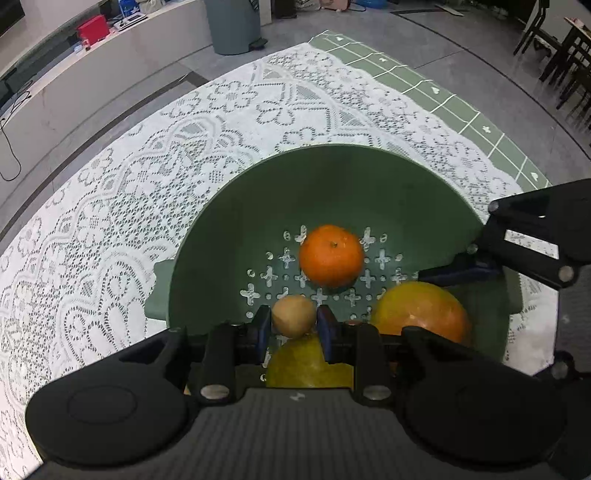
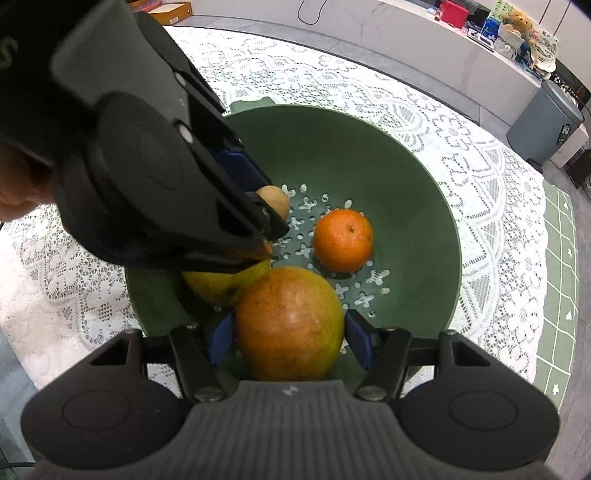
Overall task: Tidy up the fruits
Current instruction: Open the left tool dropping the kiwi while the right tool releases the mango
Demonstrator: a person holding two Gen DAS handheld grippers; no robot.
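A green colander bowl (image 1: 229, 206) (image 2: 406, 177) stands on a white lace cloth. In it lie an orange (image 1: 330, 256) (image 2: 343, 239), a yellow fruit (image 1: 306, 363) (image 2: 218, 286) and a large orange-green fruit (image 1: 421, 310) (image 2: 290, 323). My left gripper (image 1: 294, 323) is shut on a small tan fruit (image 1: 294, 320) (image 2: 275, 201) just above the bowl's bottom. My right gripper (image 2: 290, 339) has its blue pads on both sides of the large orange-green fruit, inside the bowl at its near side.
The white lace cloth (image 1: 129, 206) (image 2: 461, 147) covers a green checked mat (image 1: 443, 96) (image 2: 559, 288). A grey bin (image 1: 232, 22) (image 2: 546, 125) and a white counter (image 1: 74, 74) stand beyond the table. Dark chairs (image 1: 561, 55) stand at the far right.
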